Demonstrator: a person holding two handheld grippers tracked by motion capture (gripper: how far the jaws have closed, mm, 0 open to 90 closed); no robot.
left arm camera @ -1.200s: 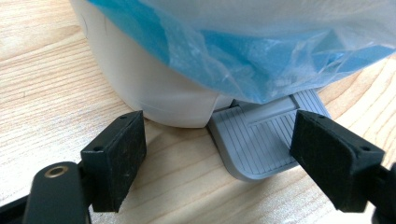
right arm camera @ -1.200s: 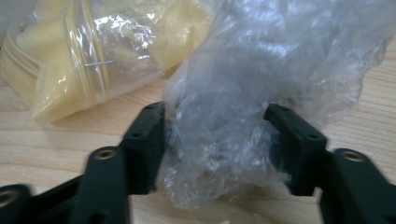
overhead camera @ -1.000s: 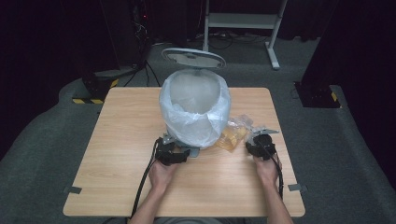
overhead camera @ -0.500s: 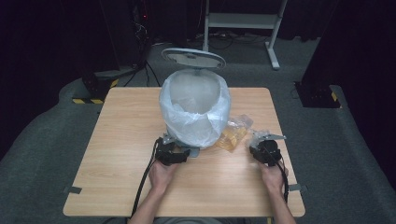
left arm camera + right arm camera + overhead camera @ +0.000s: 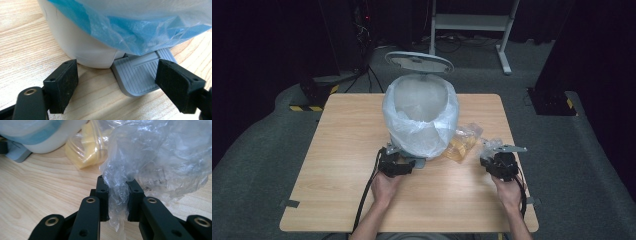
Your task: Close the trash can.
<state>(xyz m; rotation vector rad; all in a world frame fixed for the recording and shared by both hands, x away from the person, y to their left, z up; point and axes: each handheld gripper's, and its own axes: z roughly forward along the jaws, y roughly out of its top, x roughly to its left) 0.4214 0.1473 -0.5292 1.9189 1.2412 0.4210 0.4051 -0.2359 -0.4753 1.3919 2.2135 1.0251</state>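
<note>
A white pedal bin (image 5: 421,115) with a pale plastic liner (image 5: 130,27) stands mid-table, its lid (image 5: 419,61) raised. My left gripper (image 5: 399,159) sits at the bin's foot, open; in the left gripper view (image 5: 117,80) its pads flank the grey ribbed pedal (image 5: 140,72). My right gripper (image 5: 117,195) has just been closing and is now shut on a crumpled clear plastic bag (image 5: 162,157), held just above the table right of the bin (image 5: 492,152). A bag of yellow contents (image 5: 87,147) lies between the bin and that plastic.
The wooden table (image 5: 337,165) has bare room on its left half and along the front edge. A black cable (image 5: 364,195) trails from the left gripper toward the person. Dark floor and a metal stand (image 5: 472,22) lie beyond the far edge.
My right gripper has shifted a little to the right and toward the person, lifting the clear plastic with it. The left gripper and the bin have stayed put.
</note>
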